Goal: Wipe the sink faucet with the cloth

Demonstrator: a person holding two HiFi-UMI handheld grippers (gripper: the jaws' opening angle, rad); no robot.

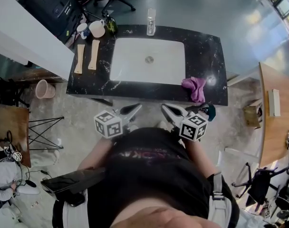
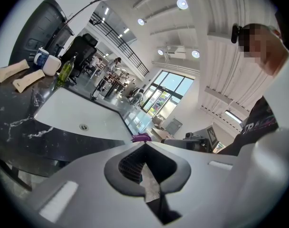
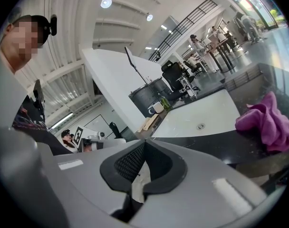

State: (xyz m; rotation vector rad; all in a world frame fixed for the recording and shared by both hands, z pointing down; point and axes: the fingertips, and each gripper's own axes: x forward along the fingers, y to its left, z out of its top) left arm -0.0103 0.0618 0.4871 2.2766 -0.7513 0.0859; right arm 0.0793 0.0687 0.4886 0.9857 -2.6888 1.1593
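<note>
Cloth [image 1: 195, 87], prob. soft, light & floppy so best pinched at a raised fold, lies bunched on counter [image 1: 207, 51] right of sink [image 1: 168, 63] in head view, w/ left gripper [image 1: 136, 108] & right gripper [image 1: 164, 108] short of it; left gripper view: jaws pressed together, empty, cloth a sliver; right gripper view: jaws closed on nothing, folds clear.

We stood on a grey floor [image 1: 220, 4], a wooden table [image 1: 273, 137] at our right, windows [image 2: 169, 88] far off, ceiling lights [image 2: 182, 4] glowing.
</note>
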